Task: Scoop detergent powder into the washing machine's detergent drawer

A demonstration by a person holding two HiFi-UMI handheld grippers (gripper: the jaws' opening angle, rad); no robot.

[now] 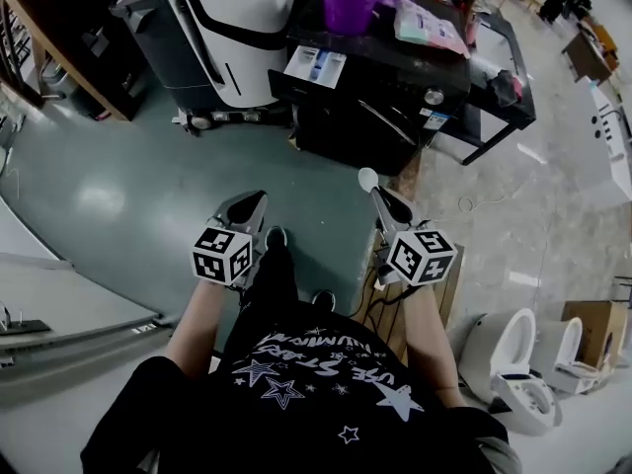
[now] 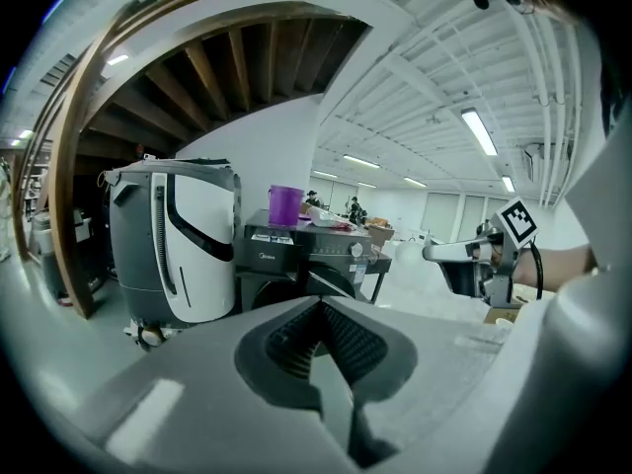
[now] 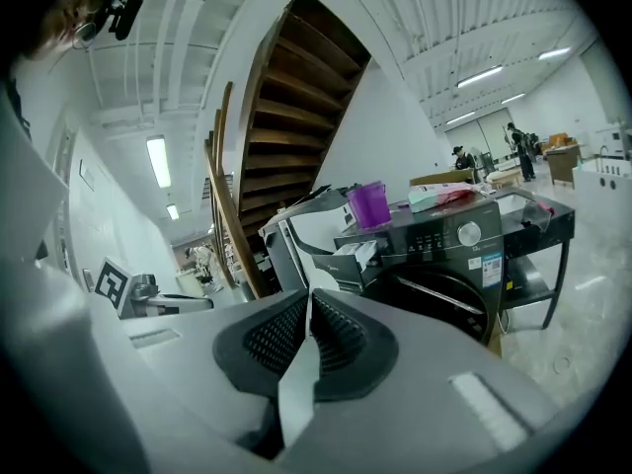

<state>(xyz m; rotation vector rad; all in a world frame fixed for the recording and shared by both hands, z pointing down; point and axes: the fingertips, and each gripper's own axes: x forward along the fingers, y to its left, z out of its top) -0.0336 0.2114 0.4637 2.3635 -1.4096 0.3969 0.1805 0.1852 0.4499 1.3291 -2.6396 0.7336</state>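
1. The floor (image 1: 109,186) is glossy green on the left and pale and stone-like on the right. It is a big hall with a wooden staircase (image 3: 296,87) on the left.
2. The black washer (image 1: 380,107) stands far ahead, well apart from both grippers. Its drawer (image 1: 316,67) is pulled open at its upper left corner.
3. On the washer top stand a purple cup (image 1: 350,0) with something pale inside and, to its right, a bag (image 1: 428,23).
4. A white-and-black appliance (image 1: 232,28) stands just left of the washer. Two toilets (image 1: 504,349) sit near right.
5. The left gripper (image 1: 255,203) has its jaws pressed together, with nothing in them.
6. The right gripper (image 1: 385,200) is clamped on the flat handle of a white scoop (image 1: 367,178), whose bowl pokes out towards the washer.
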